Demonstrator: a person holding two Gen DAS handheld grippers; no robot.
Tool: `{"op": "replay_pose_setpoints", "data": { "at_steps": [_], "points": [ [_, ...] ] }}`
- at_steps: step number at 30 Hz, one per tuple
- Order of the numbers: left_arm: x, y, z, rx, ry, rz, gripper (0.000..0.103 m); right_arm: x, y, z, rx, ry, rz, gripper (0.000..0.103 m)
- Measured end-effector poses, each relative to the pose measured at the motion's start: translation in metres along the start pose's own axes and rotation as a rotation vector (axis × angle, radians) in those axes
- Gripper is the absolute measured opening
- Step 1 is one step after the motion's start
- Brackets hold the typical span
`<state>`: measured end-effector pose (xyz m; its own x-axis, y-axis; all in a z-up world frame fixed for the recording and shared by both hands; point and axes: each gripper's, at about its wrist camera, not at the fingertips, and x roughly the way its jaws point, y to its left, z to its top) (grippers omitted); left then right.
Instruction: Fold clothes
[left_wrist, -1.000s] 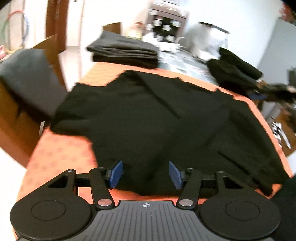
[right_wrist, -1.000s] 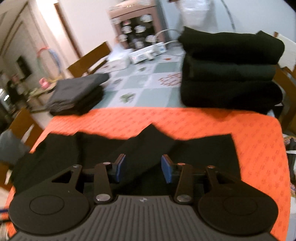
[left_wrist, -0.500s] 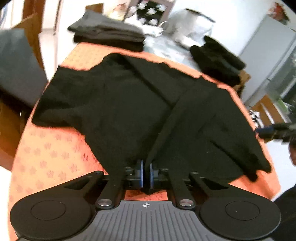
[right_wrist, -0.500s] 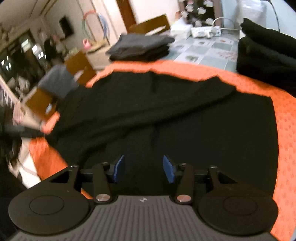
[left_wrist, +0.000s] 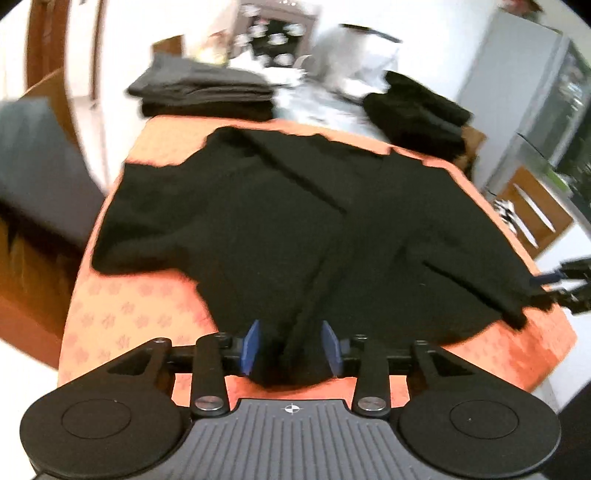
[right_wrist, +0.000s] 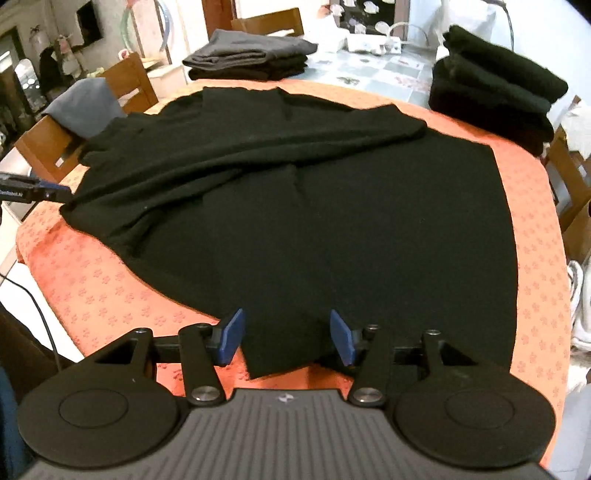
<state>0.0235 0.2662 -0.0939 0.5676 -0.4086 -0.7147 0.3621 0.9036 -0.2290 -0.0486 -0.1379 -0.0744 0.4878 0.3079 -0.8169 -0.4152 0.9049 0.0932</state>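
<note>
Black garment (right_wrist: 332, 221) lies spread on the orange tablecloth (right_wrist: 110, 295), one long fold draped across it. We judge it soft, light and limp, likely to sag and crease. Left gripper (left_wrist: 291, 347) is released, a bunched near hem between its pads; right gripper (right_wrist: 286, 338) is parted over a hem corner. Hem corners look best to pinch. Folded stacks (right_wrist: 491, 99) limit far room; the table edge is close.

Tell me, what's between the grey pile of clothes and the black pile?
In the right wrist view, bare tiled tablecloth lies between the grey pile and the black pile.
</note>
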Motion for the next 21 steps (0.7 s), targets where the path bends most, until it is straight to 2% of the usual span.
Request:
{"op": "replay_pose_setpoints", "data": {
  "at_steps": [4,7,12,17,21],
  "points": [
    [-0.002,-0.022,0.002,0.149,0.0,-0.029,0.045,0.001,0.014,0.003,-0.061,-0.012,0.011,0.059],
    [0.003,-0.034,0.002,0.214,0.004,-0.057,0.047,0.001,0.024,0.005,-0.108,-0.02,0.02,0.059],
    [0.011,-0.036,0.002,0.222,0.017,-0.069,0.048,0.004,0.044,0.011,-0.189,-0.036,0.04,0.059],
    [0.019,-0.037,0.002,0.231,0.029,-0.081,0.051,0.03,0.077,0.024,-0.322,-0.031,0.086,0.059],
    [0.026,-0.038,0.002,0.238,0.039,-0.09,0.056,0.038,0.083,0.031,-0.334,-0.033,0.072,0.059]
  ]
}}
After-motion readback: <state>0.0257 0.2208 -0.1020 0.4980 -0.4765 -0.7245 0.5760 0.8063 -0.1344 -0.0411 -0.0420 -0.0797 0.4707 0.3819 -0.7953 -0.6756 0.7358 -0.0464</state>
